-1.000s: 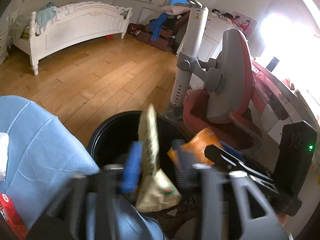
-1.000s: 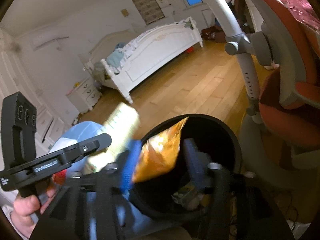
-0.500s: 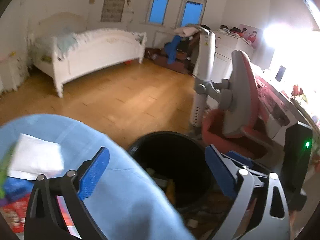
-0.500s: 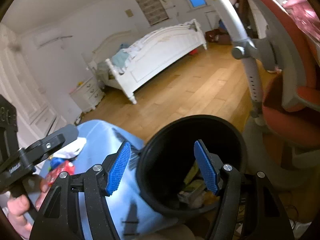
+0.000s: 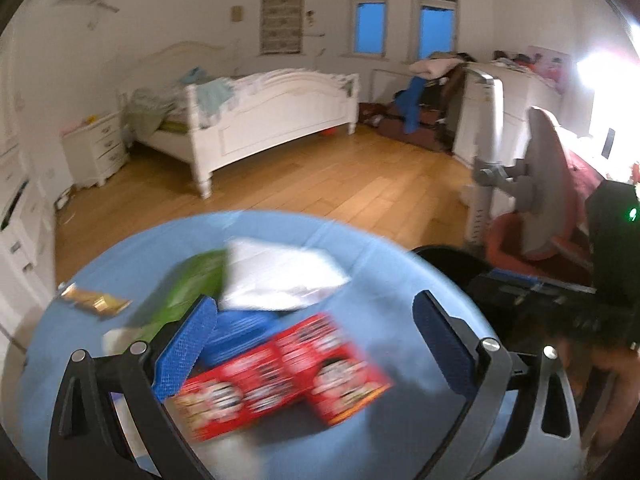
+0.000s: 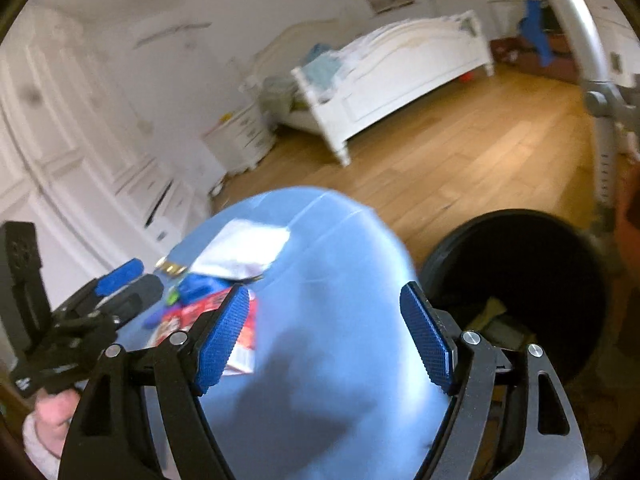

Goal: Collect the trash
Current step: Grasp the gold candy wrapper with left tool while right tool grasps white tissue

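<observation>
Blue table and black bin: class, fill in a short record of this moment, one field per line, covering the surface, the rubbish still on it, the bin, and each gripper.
surface: round table under a blue cloth
rubbish on table: red box, white packet, green wrapper, blue packet, small gold wrapper
bin: black bin on the wooden floor beside the table, some wrappers inside
left gripper: open, empty, jaws just opened, over the red box
right gripper: open, empty, jaws just opened wider, over the cloth beside the bin
</observation>
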A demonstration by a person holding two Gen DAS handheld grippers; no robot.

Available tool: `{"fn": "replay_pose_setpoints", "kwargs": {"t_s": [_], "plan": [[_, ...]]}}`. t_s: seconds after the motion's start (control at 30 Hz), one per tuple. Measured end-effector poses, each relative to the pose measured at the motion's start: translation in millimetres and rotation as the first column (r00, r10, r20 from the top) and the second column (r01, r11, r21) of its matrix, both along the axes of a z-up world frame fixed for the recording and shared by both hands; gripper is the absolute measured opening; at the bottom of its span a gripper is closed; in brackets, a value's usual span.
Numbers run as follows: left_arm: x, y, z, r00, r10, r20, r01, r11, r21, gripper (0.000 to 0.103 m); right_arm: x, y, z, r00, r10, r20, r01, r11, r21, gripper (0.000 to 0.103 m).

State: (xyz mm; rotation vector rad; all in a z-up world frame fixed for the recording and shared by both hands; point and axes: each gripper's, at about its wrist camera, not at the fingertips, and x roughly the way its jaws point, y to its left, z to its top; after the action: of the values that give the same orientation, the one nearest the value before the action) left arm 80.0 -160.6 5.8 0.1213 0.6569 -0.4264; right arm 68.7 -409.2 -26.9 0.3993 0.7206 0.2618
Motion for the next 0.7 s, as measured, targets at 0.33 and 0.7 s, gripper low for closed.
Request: {"fn": "replay_pose_setpoints", "kwargs": {"t_s": [0.33,0.7], "plan": [[74.0,169.6,-18.4,0.957,0.263,-0.12,-0.265,0.964,0.004,0.098,66.5,90.1,14.1,0.979,0.197,-0.049,-0.198,0.98,-0.033,0.086],[142.1,197.3,-51.7,0.871,0.396,-0.291,-0.432,0.899,-0.069,0.097,162.3,148.9,-6.1,0.952,0.211,-0.223,-0.26,0.941,-0.217,0.095]]}}
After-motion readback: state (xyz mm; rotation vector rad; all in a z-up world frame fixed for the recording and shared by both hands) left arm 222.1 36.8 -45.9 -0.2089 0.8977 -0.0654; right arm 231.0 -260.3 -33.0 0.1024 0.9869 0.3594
